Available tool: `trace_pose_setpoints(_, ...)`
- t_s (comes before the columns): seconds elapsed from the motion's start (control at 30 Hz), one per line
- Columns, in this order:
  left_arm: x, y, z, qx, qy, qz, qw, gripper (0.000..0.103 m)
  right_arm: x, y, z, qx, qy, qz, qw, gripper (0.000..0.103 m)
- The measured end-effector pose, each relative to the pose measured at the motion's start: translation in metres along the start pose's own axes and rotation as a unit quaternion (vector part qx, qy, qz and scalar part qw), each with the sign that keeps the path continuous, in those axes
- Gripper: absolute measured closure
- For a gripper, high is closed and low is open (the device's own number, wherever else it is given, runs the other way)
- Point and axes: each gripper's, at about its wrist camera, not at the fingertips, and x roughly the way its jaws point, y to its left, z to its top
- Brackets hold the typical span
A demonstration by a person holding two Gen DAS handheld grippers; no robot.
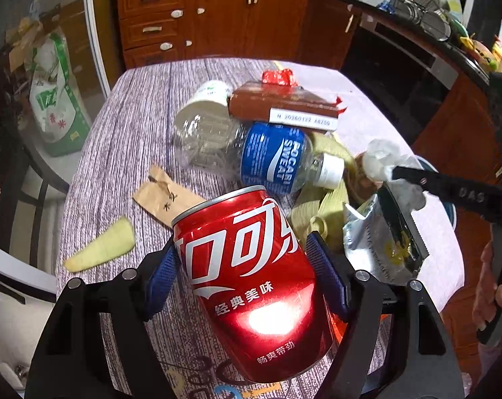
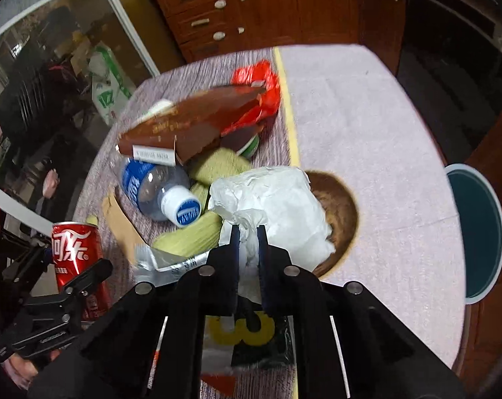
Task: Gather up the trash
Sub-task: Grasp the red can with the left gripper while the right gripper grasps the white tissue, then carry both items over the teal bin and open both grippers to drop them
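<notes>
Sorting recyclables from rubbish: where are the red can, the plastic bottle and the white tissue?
red can [image 1: 251, 272], left wrist view, middle of its side.
plastic bottle [image 1: 274, 158], left wrist view, blue label.
white tissue [image 2: 277, 202], right wrist view, crumpled middle.

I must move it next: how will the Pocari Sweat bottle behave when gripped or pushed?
The Pocari Sweat bottle looks empty, so probably light. It lies on its side, so it may roll when pushed. Its thin clear wall seems dented, so it would likely crumple under the fingers.
</notes>
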Motion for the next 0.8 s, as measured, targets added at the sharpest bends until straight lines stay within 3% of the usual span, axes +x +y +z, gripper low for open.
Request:
trace_pose_setpoints(0.23,-0.025,-0.015,0.017,0.028,-0.036,-0.008,0.9989,0.028,-0.038,-0.01,0.014,0.009,-0.036,-0.003,0.999,0.094)
trace_pose_setpoints(0.47,-0.045,-0.081,0.053,0.114,-0.061,-0.07,0.9891,0.028,-0.082,-0.046,0.02,0.035,-0.078,-0.022,0.996,0.094)
trace_pose_setpoints(0.63,-0.028,-0.155,0.066,0.183,-0.039,-0.125,0.9744,0.028,-0.113,-0.112,0.011,0.076,-0.101,-0.063,0.99,0.094)
trace_pose_setpoints(0.8,0.01,-0.221,0.07,0.237,0.004,-0.148,0.9602,0.028,-0.113,-0.197,-0.008,0.141,-0.083,-0.094,0.982,0.093)
